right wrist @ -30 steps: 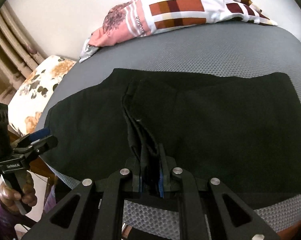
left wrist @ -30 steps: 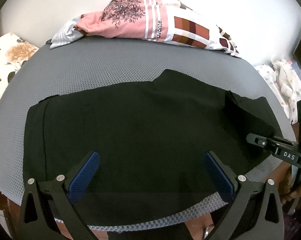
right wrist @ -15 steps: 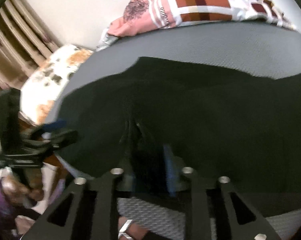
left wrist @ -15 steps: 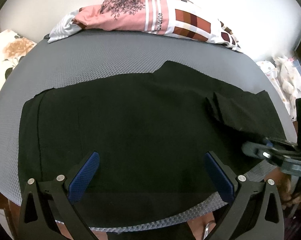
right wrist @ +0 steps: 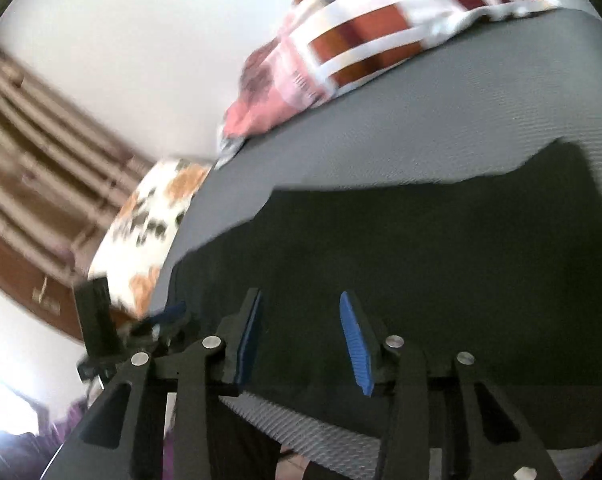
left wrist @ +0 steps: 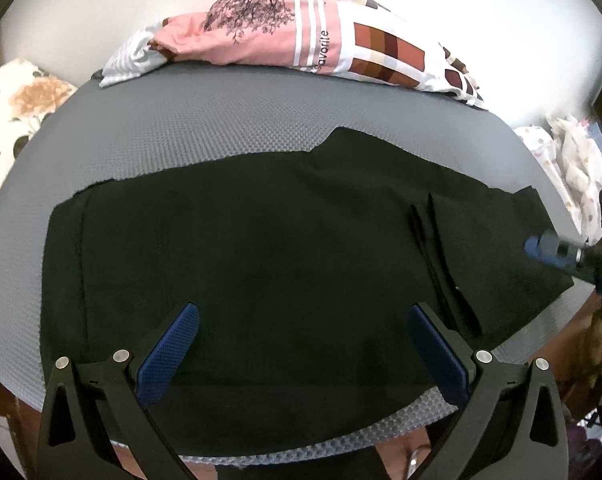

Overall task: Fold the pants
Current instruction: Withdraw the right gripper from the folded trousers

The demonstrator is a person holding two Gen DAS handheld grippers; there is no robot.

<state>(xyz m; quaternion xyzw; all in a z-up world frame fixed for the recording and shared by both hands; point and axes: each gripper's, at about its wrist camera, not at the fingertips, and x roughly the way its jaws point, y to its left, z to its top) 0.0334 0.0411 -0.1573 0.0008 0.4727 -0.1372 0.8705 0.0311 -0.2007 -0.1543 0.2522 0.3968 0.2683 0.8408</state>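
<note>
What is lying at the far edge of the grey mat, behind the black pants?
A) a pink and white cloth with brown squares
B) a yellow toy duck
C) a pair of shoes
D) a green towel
A: a pink and white cloth with brown squares lies bunched along the far edge of the grey textured mat, beyond the flat black pants; no towel, shoes or duck shows.

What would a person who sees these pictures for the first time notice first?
The black pants spread flat across the middle of the grey mesh table, with a narrow fold near their right end. Behind them, at the far edge against the white wall, lies a pink and brown patterned cloth. Blue pads stand open in the foreground.
</note>
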